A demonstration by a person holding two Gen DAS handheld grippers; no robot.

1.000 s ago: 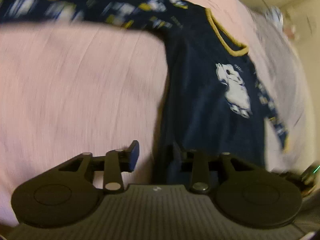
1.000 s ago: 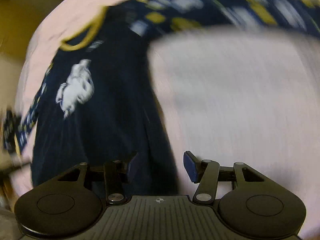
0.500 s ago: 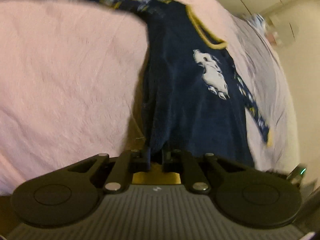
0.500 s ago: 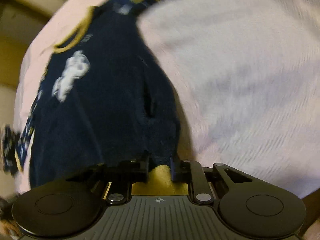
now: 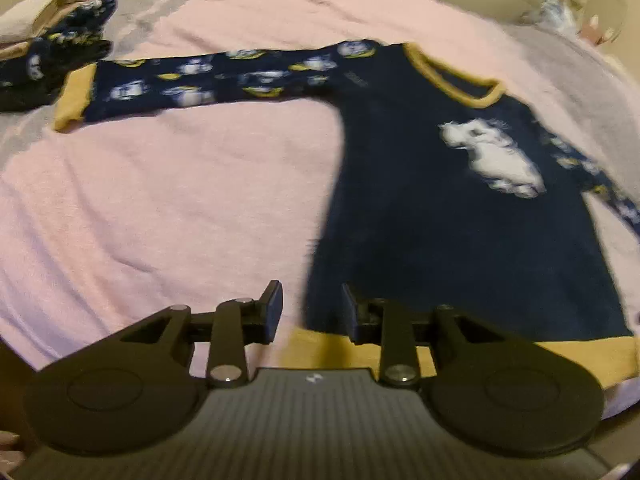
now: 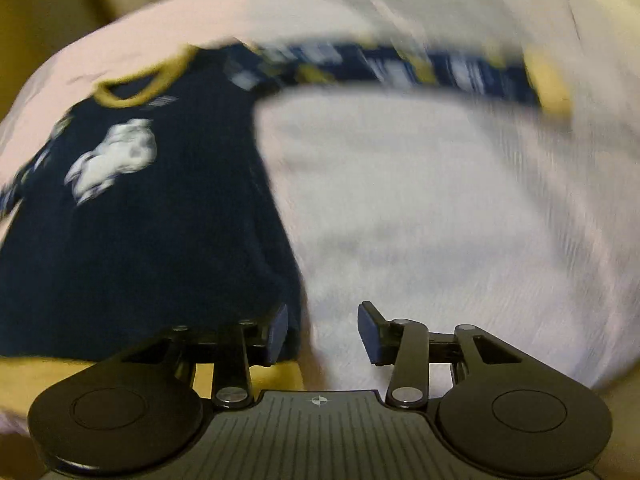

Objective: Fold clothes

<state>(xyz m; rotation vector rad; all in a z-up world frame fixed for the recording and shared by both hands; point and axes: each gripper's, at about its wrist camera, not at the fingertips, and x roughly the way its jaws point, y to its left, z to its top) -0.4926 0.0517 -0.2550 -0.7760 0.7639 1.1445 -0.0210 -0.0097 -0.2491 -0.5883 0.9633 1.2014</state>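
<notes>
A navy long-sleeved shirt [image 5: 440,220] with a yellow collar, yellow hem and a white animal print lies flat, front up, on a pink blanket [image 5: 160,208]. One patterned sleeve [image 5: 208,80] stretches out to the left in the left wrist view. My left gripper [image 5: 311,307] is open and empty, just above the shirt's lower left hem corner. In the right wrist view the shirt [image 6: 140,220] lies at the left and its other sleeve [image 6: 420,68] stretches right. My right gripper [image 6: 322,330] is open and empty at the shirt's lower right hem corner.
A pile of other clothes [image 5: 52,40] lies at the far left of the bed. A grey cover [image 5: 560,72] lies at the far right. Beige cupboards and a wall stand behind the bed.
Half a second ago both grippers were shut on the shirt's hem corners. Both have now opened and let go, and the shirt lies flat.
</notes>
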